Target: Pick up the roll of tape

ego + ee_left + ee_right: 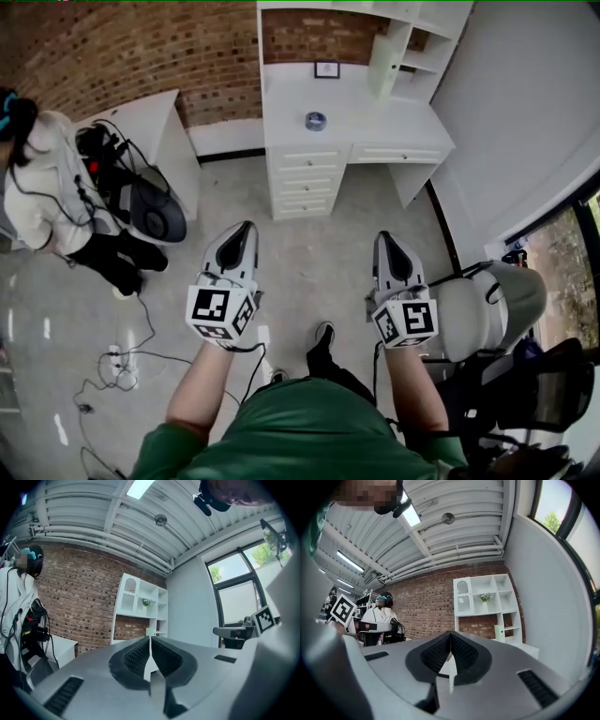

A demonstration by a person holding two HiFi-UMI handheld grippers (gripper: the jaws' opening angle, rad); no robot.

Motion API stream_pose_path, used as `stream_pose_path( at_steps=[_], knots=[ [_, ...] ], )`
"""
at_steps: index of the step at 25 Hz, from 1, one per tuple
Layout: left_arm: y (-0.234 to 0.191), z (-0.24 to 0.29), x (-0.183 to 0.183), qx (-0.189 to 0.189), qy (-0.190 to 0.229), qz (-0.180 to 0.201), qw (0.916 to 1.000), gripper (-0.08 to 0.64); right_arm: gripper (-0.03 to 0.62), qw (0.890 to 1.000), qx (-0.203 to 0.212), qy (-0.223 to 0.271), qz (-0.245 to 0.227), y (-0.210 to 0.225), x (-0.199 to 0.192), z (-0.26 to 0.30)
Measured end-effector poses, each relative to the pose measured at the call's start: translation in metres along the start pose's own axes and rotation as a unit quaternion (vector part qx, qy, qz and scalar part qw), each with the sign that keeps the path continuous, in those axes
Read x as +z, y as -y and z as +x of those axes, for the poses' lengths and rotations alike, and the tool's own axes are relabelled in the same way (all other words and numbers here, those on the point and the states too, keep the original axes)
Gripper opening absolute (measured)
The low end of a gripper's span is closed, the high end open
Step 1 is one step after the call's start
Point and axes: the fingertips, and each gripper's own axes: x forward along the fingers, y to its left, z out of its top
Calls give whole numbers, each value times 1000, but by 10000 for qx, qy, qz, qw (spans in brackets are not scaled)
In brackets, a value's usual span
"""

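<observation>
One small, blurry roll of tape (316,120) sits on the desk (380,120).

My grey left hand-held gripper (150,640) sits closed, empty; white cubby shelf unit (140,604) at twelve o'clock, against red brick wall (79,602).

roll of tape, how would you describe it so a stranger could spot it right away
Find the white desk with drawers against the brick wall. On its top, near the middle, sits the roll of tape. It is a small bluish ring lying flat, unlike the framed picture standing behind it.
</observation>
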Motion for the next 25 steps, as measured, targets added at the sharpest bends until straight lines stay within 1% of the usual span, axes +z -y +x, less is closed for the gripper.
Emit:
stream_pose_path(
  at_steps=[5, 7, 10, 11, 12, 13, 16, 19, 25],
  knots=[
    [3, 96, 7, 252, -115, 59, 9996, 28, 23, 9997, 230, 17, 32, 71, -2, 75],
    [9, 123, 12, 322, -116, 72, 9994, 28, 23, 9996, 261, 45, 67, 98, 3, 94],
    [15, 155, 22, 483, -56, 197, 9986, 29, 29, 9994, 297, 84, 147, 132, 7, 117],
    [17, 165, 24, 537, -40, 223, 9983, 59, 97, 9993, 335, 69, 162, 141, 6, 125],
    [19, 175, 25, 574, -43, 245, 9980, 147, 178, 9991, 383, 27, 176, 150, 5, 132],
    [21, 184, 25, 603, -64, 276, 9978, 210, 212, 9989, 429, -27, 191, 159, 2, 139],
    [32, 207, 21, 698, -156, 364, 9968, 212, 212, 9984, 497, -116, 261, 184, -3, 152],
    [41, 221, 15, 781, -258, 356, 9960, 212, 212, 9978, 568, -134, 322, 202, -5, 159],
    [12, 262, -3, 813, -372, 300, 9955, 212, 212, 9971, 604, -287, 350, 211, -27, 206]
  ],
)
